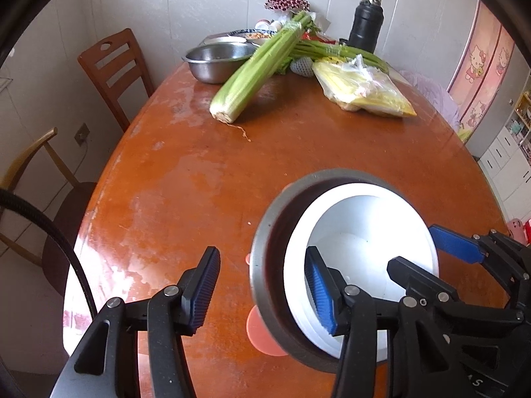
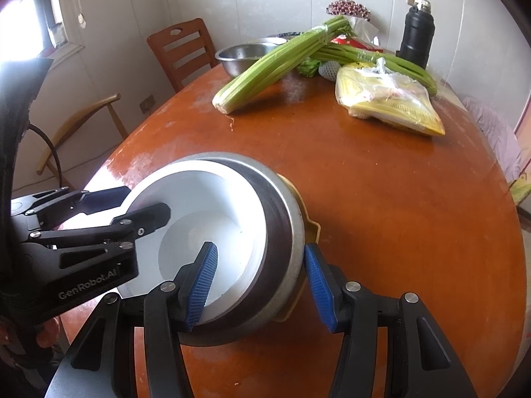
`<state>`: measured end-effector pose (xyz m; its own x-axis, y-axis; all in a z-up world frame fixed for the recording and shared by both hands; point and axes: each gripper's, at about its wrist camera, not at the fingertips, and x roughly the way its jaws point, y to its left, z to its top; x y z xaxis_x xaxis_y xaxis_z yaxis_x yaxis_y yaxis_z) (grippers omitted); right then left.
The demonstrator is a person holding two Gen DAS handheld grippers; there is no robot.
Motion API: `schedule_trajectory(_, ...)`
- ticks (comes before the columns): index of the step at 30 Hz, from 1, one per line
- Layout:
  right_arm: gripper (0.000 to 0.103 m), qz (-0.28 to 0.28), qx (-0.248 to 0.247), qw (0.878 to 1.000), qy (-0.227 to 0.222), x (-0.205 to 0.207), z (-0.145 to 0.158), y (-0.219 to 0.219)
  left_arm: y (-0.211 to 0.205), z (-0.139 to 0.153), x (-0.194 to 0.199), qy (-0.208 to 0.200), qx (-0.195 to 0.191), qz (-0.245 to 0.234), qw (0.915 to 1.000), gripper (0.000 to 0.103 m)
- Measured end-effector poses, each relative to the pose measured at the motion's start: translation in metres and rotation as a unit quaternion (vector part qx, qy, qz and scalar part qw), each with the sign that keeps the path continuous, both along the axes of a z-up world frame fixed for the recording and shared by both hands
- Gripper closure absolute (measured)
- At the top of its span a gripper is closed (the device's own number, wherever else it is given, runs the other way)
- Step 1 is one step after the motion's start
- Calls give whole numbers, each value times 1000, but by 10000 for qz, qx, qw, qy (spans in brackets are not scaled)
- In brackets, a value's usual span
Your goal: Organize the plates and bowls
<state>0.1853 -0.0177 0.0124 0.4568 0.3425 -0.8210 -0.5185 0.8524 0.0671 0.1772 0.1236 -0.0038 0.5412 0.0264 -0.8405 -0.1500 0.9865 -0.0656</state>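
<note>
Right wrist: bowl stack [image 2: 232, 225] between gripper [image 2: 262, 285] fingers

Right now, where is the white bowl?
The white bowl sits inside the steel bowl at the table's near edge, between both hand-held grippers.

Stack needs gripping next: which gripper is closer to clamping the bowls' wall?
Right. The right gripper straddles the walls of the steel bowl and white bowl, outer pad nearly at the steel. The left gripper straddles too, with a wider outer gap.
</note>
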Motion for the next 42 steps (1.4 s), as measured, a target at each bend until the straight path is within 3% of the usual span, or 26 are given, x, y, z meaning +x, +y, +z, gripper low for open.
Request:
schedule_trajectory(10, 46, -116, 212, 9960, -855, -26, 35, -11, -2, 43, -34, -645, 117, 144, 9977, 44)
schedule_trajectory(16, 37, -160, 409, 9923, -1161, -58, 49, -30, -13, 50, -67, -907, 76, 192, 9957, 41)
schedule_trajectory(30, 35, -201, 317, 9951, -915, -122, 11, -57, -44, 9, -131, -805, -261, 183, 9962, 39)
schedule_trajectory(42, 34, -314, 270, 9946, -952, -147, 3, -69, -56, -3, -148, -745, 57, 351, 9966, 39)
